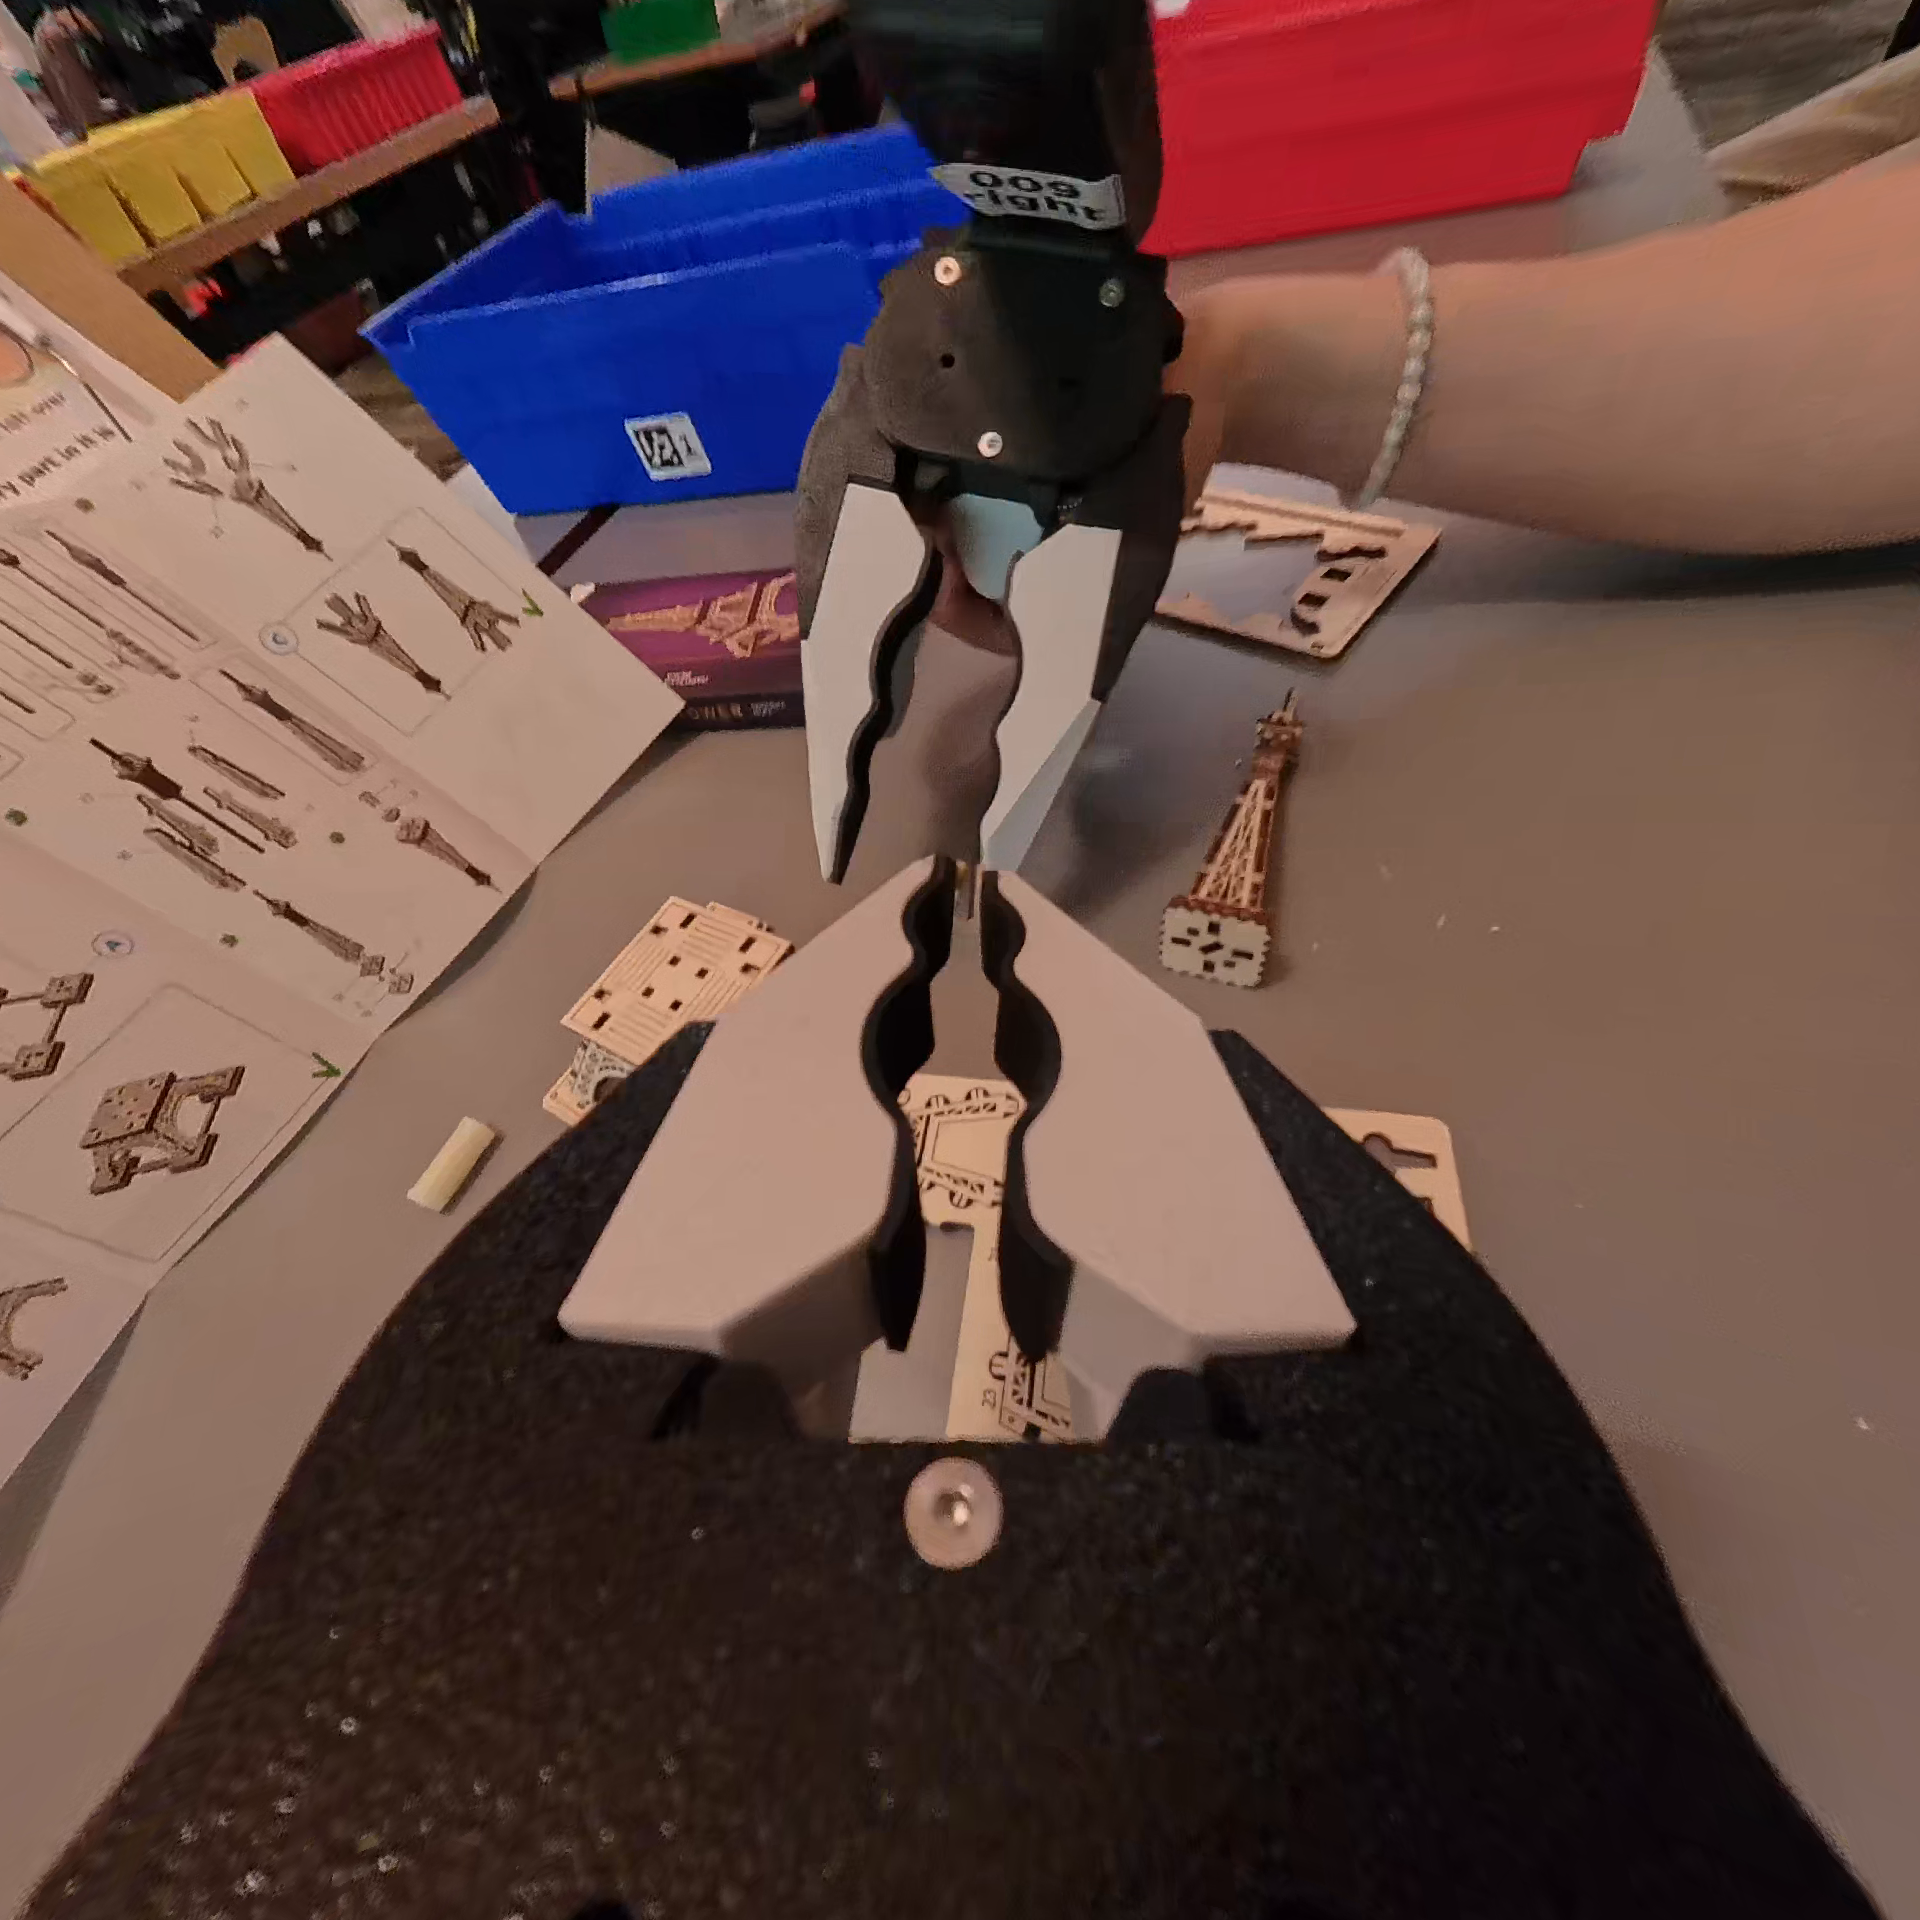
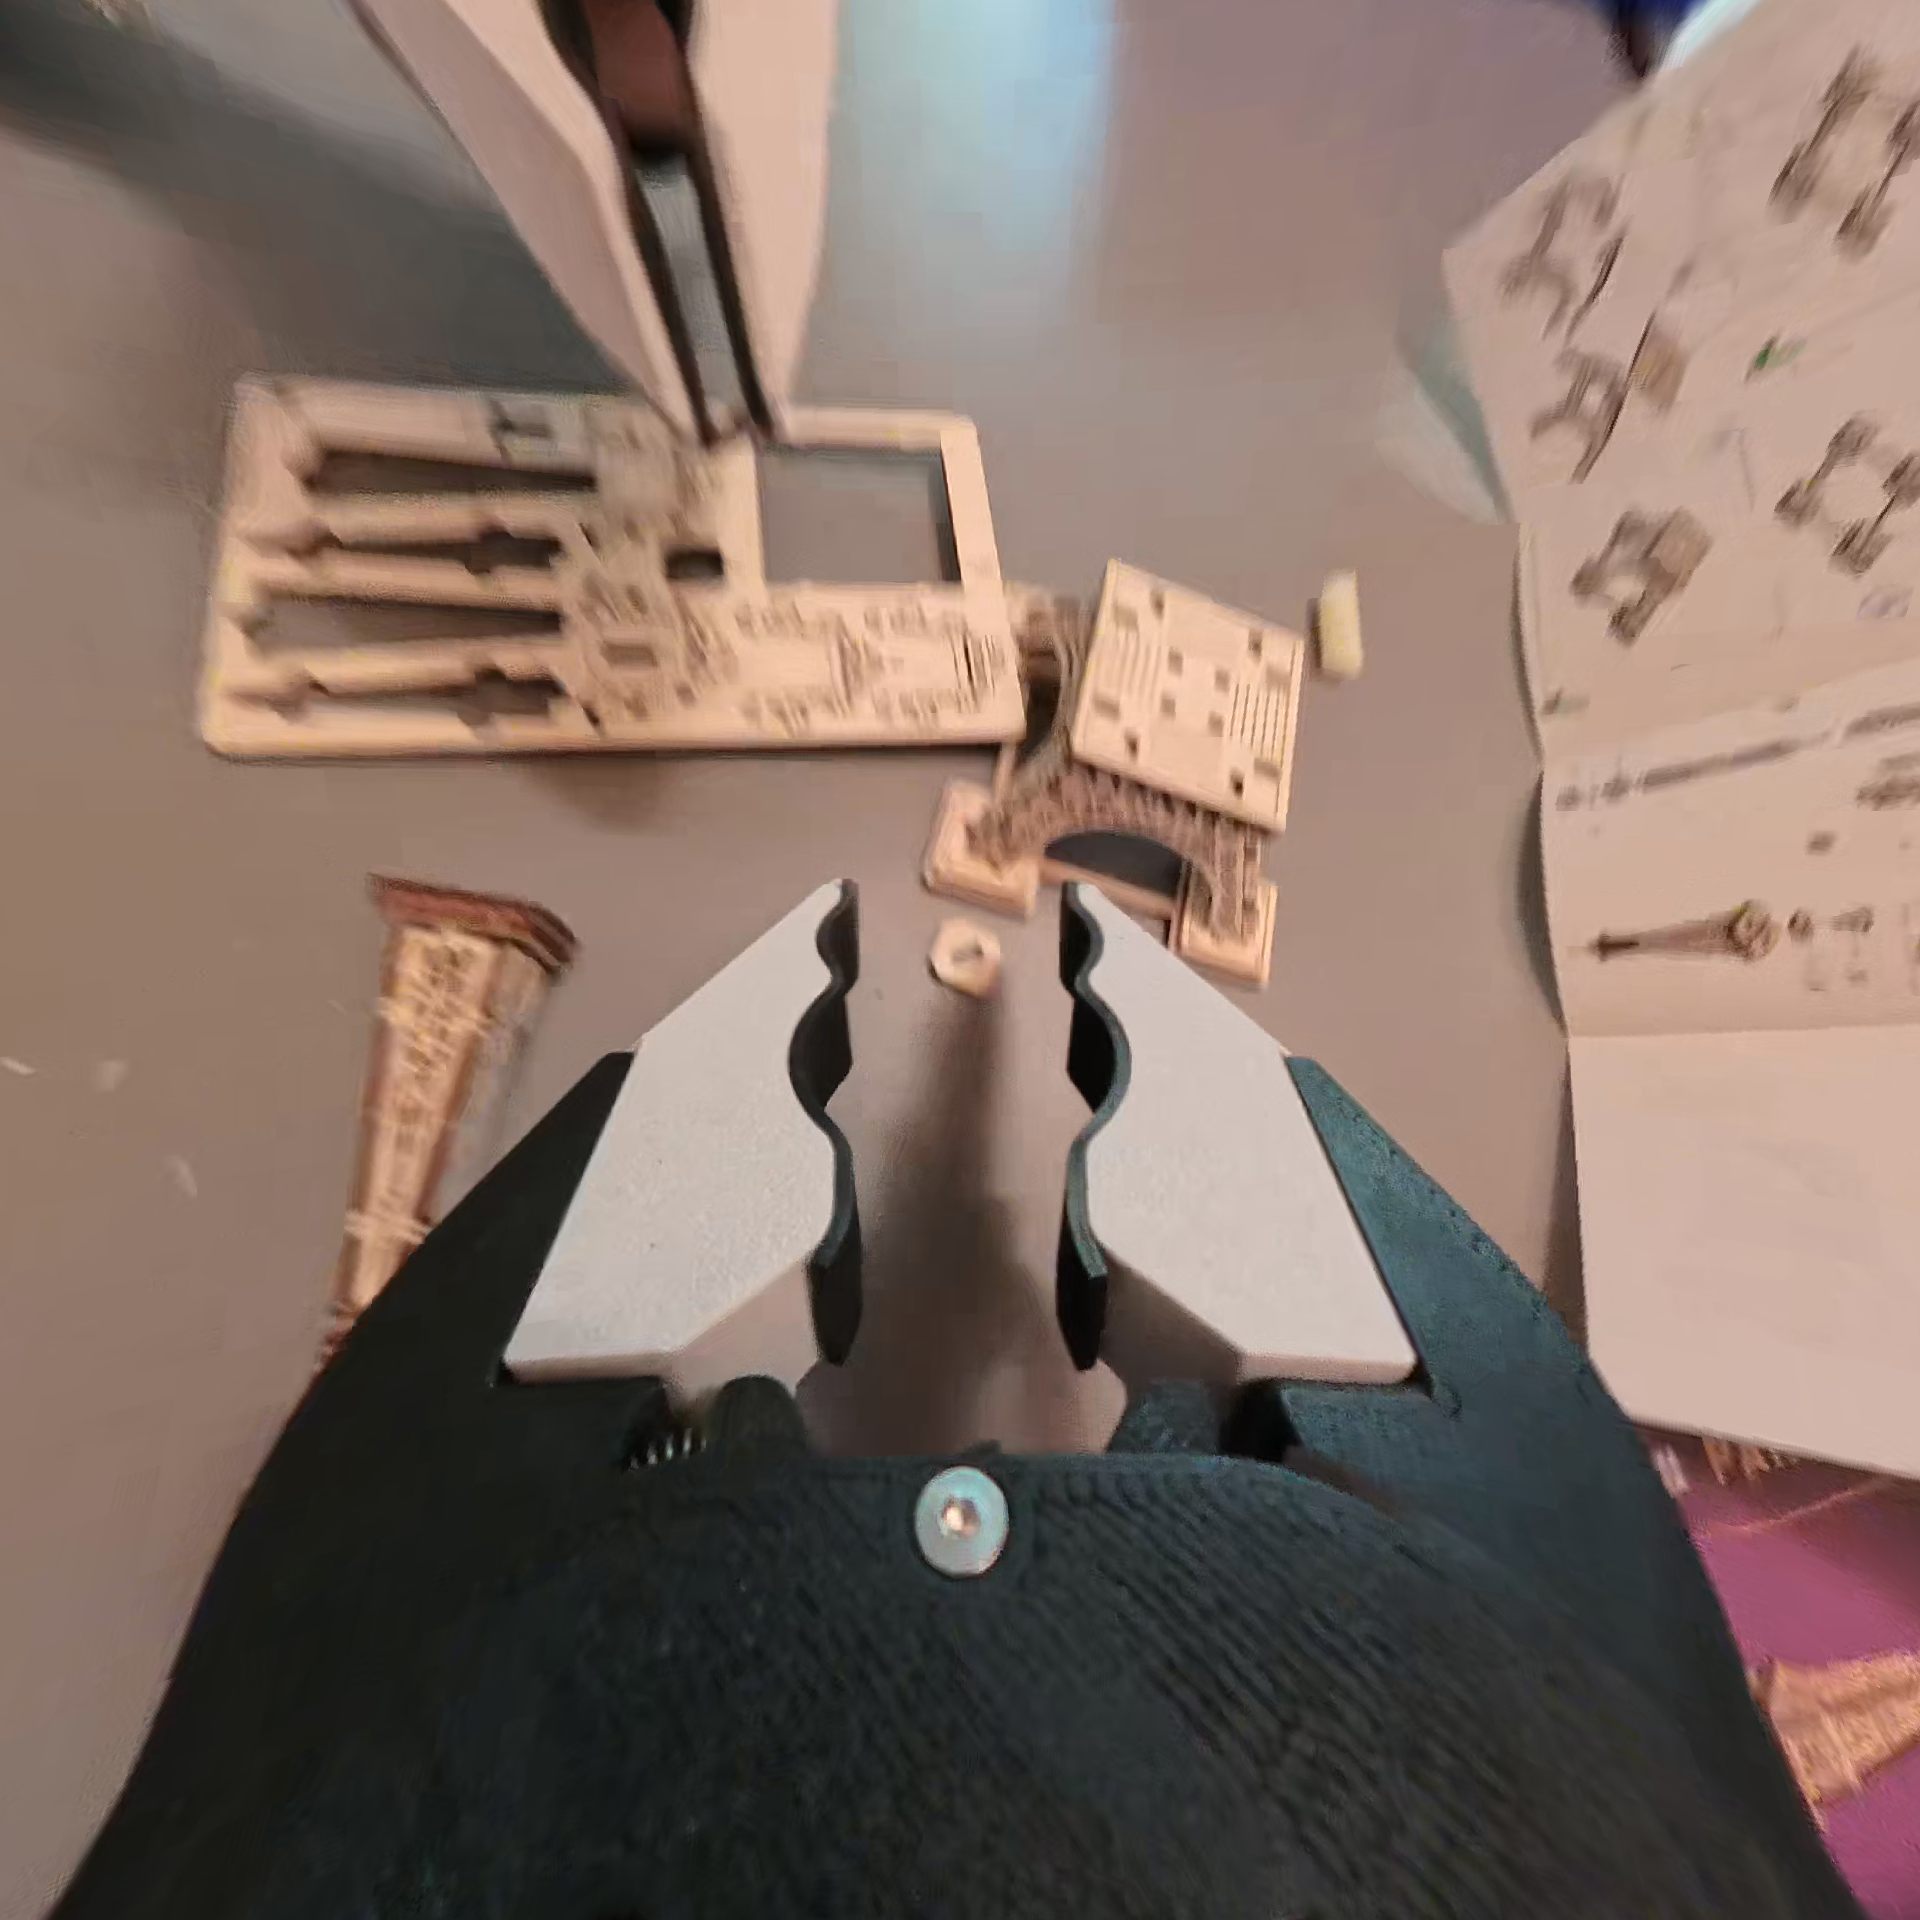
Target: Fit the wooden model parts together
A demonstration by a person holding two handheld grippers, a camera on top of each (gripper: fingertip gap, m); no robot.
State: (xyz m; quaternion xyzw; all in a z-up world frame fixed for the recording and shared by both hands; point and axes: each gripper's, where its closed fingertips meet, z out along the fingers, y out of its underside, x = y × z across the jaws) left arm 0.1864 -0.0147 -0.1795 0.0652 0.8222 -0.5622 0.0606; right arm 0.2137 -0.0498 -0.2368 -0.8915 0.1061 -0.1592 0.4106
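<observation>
Left wrist view: left gripper (image 1: 961,871) closed at the tips on a tiny pale sliver, too small to identify, above a laser-cut pale wooden sheet (image 1: 966,1143) on the grey table (image 1: 1558,1039). Right gripper (image 1: 909,868) opposite, tips almost touching the left one's, parted. Slim brown wooden tower spire (image 1: 1242,842) lying just right; square slotted wooden plate (image 1: 675,971) left; folded paper instruction sheet (image 1: 260,727) and blue plastic bin (image 1: 644,343) beyond.

Right wrist view, blurred: right gripper (image 2: 958,904) open over a small pale wooden ring (image 2: 964,953), near an arched wooden tower base (image 2: 1112,842).
</observation>
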